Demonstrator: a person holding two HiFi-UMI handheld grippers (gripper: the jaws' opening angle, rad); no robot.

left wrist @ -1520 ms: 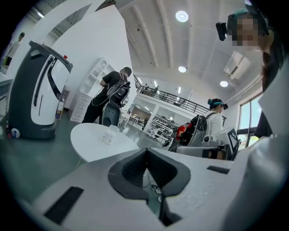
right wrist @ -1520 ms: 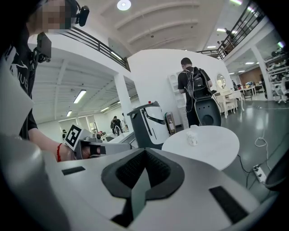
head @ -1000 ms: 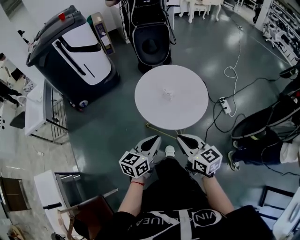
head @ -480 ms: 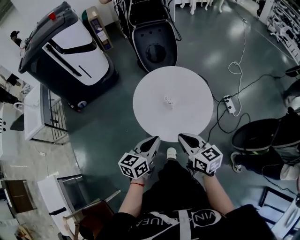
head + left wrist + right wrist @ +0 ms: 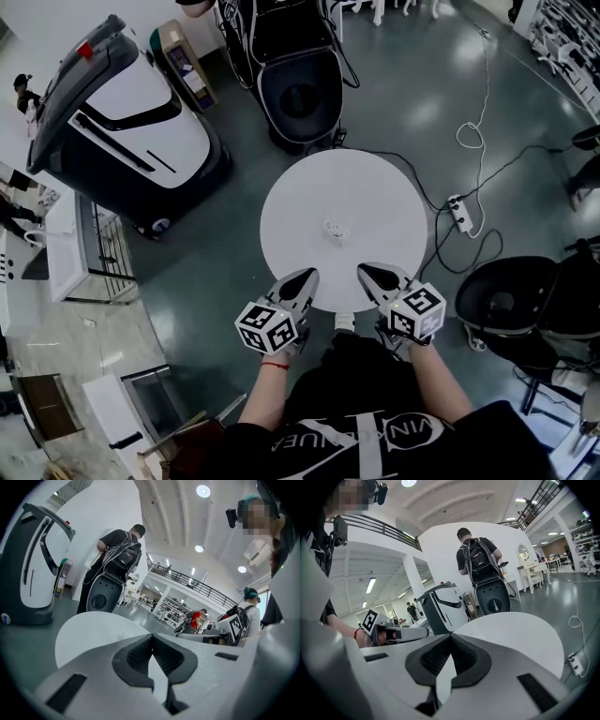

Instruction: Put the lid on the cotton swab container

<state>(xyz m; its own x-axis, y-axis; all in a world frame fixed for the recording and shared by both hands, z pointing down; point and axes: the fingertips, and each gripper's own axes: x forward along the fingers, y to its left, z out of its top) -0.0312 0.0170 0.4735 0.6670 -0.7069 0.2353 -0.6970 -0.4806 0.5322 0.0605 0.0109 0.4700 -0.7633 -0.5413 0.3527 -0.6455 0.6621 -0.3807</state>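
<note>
Two hand-held grippers sit side by side at the near rim of a round white table (image 5: 375, 192). The left gripper (image 5: 305, 278) and the right gripper (image 5: 370, 273) each have their jaws pressed together at the tips, with nothing between them; each gripper's own view confirms this.

Near the middle of the tabletop lies the cotton swab container (image 5: 336, 228), well ahead of both grippers and roughly midway between their lines. It shows only as a small, pale, see-through speck with a faint outline. It is too small to tell whether the lid is on it or beside it.

A large grey-and-white machine (image 5: 122, 122) stands on the floor to the left, and a black device with a round opening (image 5: 300, 94) stands beyond the table. A power strip (image 5: 459, 214) with a white cable lies to the right. A person with a backpack (image 5: 480, 559) stands past the table.

Compared with a second ago, the table has drawn nearer in the head view. The gripper tips, then short of its edge, now overlap it. The container sits lower in that view, closer to them. Both grippers were shut then as well.
</note>
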